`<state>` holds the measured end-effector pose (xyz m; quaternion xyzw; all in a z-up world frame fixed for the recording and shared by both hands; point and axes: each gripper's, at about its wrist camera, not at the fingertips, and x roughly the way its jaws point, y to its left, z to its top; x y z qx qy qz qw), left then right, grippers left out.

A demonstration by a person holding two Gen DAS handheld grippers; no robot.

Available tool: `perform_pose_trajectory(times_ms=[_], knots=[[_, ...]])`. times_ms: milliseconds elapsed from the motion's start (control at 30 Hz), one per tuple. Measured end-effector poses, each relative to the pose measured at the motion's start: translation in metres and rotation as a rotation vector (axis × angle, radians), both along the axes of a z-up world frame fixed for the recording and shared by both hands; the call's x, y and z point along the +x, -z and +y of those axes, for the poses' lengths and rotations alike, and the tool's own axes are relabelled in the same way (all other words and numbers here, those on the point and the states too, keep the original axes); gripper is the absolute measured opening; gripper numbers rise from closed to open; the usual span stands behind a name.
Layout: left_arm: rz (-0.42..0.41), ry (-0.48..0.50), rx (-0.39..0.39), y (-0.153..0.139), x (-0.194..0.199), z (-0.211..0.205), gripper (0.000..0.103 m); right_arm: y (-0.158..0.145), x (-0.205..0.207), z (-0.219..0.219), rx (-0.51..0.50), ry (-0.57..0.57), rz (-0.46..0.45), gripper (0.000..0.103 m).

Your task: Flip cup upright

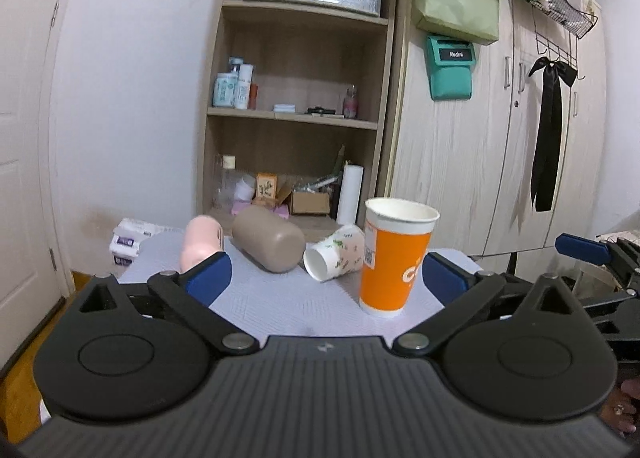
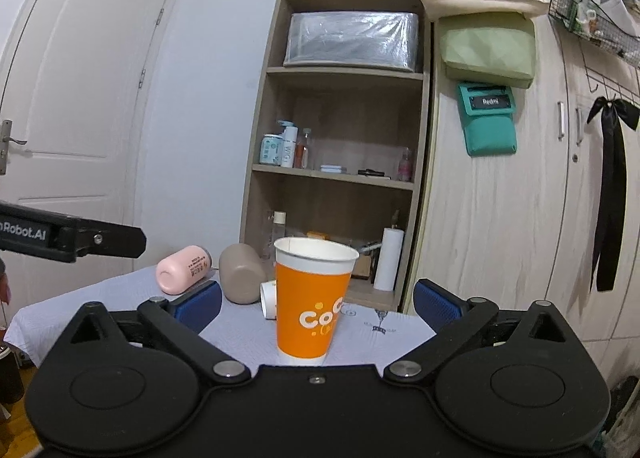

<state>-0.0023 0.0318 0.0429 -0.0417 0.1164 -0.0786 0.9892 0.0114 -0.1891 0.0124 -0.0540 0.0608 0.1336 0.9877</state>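
An orange and white paper cup (image 1: 394, 258) stands upright on the white cloth-covered table (image 1: 280, 298); it also shows in the right wrist view (image 2: 310, 298). A white paper cup with green print (image 1: 336, 258) lies on its side behind it, partly hidden in the right wrist view (image 2: 269, 300). A taupe cup (image 1: 268, 238) (image 2: 240, 272) and a pink cup (image 1: 200, 244) (image 2: 184, 268) lie on their sides. My left gripper (image 1: 326, 278) is open and empty. My right gripper (image 2: 316, 304) is open, its blue pads apart on either side of the orange cup without touching it.
A wooden shelf unit (image 1: 296, 98) with bottles and boxes stands behind the table. A wardrobe (image 1: 500, 138) with hanging bags and a black ribbon is at the right. A white door (image 2: 80, 118) is at the left. The right gripper's blue pad (image 1: 584, 248) shows at the left view's right edge.
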Motion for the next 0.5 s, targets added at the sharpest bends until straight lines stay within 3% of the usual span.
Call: perform_pose_trajectory(times_ms=[500], knots=[[0.028, -0.003, -0.007, 0.018, 0.011, 0.0, 0.103, 0.01, 0.005, -0.007, 0.021, 0.04, 0.033, 0.103]])
